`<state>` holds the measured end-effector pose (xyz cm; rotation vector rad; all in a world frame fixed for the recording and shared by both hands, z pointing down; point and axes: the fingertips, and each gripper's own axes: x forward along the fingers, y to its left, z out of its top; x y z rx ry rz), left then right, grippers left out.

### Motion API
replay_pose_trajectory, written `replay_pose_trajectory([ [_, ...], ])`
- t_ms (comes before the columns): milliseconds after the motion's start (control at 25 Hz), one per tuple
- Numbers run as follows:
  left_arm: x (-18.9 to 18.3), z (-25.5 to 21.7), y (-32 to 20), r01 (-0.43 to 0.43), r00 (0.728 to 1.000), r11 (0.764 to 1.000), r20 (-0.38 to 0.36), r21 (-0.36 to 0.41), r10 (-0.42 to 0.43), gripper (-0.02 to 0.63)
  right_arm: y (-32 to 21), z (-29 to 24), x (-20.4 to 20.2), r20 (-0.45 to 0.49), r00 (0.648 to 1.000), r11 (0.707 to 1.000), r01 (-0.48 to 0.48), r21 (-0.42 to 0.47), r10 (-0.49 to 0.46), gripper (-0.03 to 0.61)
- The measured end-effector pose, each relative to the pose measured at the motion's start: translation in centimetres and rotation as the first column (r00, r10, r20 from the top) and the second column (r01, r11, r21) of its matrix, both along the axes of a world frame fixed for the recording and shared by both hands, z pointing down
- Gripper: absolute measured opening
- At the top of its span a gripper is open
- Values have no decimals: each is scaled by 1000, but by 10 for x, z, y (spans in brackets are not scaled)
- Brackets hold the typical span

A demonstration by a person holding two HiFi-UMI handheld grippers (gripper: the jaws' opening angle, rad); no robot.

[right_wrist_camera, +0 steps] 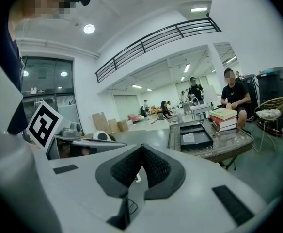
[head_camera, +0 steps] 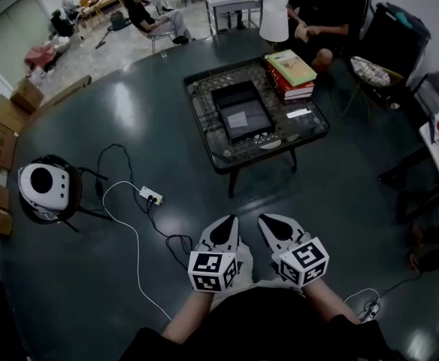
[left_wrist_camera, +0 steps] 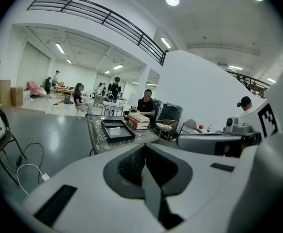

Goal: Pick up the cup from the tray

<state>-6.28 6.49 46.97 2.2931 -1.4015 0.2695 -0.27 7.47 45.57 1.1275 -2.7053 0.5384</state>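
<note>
Cup: cannot be told apart at this range. A pale patch [head_camera: 242, 119] is lying inside the black tray [head_camera: 221, 115], and whether that is it cannot be told.

Nearest: two grippers are being held side by side, low in front of the person. The left gripper [head_camera: 229, 221] is showing its jaws closed together with nothing between them; the right gripper [head_camera: 267, 221] likewise, closed and empty.

Ahead, dark glossy floor [head_camera: 332, 194] is lying open up to the table. To the left, one white cable [head_camera: 129, 228] is looping from one power strip [head_camera: 150, 195], with a dark coil ending just beside the left gripper. Further left, one round white-and-black device [head_camera: 43, 188] is sitting on the floor.

One low glass-topped table [head_camera: 204, 138] is standing well apart from both grippers. The single tray is sitting at its middle, clear of the edges. One stack of books [head_camera: 291, 70] is occupying the far right corner, near the tray.

Behind the table, one seated person [head_camera: 317, 13] is facing it. Cardboard boxes [head_camera: 9, 119] are lining the left edge.
</note>
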Motion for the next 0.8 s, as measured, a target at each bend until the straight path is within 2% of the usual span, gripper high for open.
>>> replay_pose_trajectory([
  [800, -38, 8, -158, -130, 991, 991, 23, -43, 131, 12, -163, -4, -48, 22, 996, 996, -91, 3, 91, 12],
])
